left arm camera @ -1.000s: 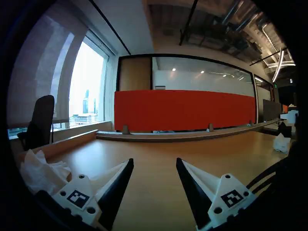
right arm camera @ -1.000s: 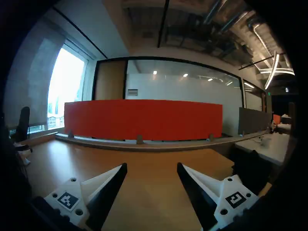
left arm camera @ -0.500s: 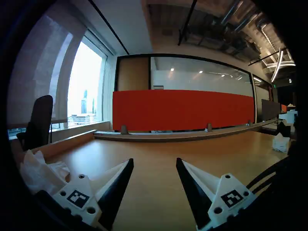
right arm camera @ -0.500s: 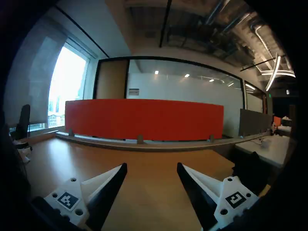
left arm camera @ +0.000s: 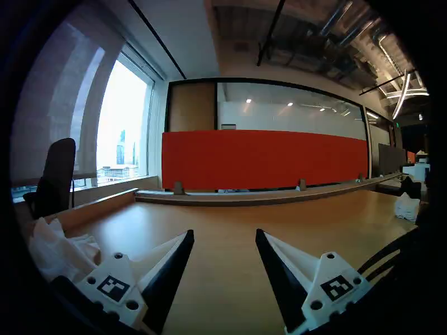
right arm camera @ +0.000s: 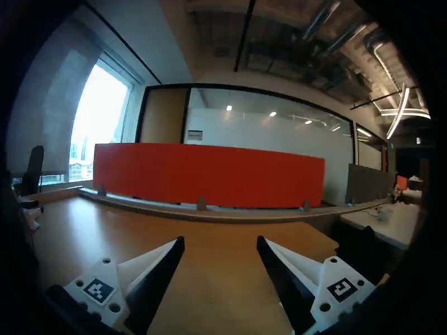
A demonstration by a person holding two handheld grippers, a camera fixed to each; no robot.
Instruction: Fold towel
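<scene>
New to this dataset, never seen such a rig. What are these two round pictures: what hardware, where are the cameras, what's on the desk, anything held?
No robot here: a person carries a handheld two-finger gripper in each hand, each with a fisheye camera looking along its fingers. The left gripper view shows the left gripper, the right gripper view the right gripper. Both have their jaws open and hold nothing. Both point across a wooden desk backed by a red divider panel. A crumpled white cloth, probably the towel to fold, lies on the desk at the left gripper's left, untouched.
</scene>
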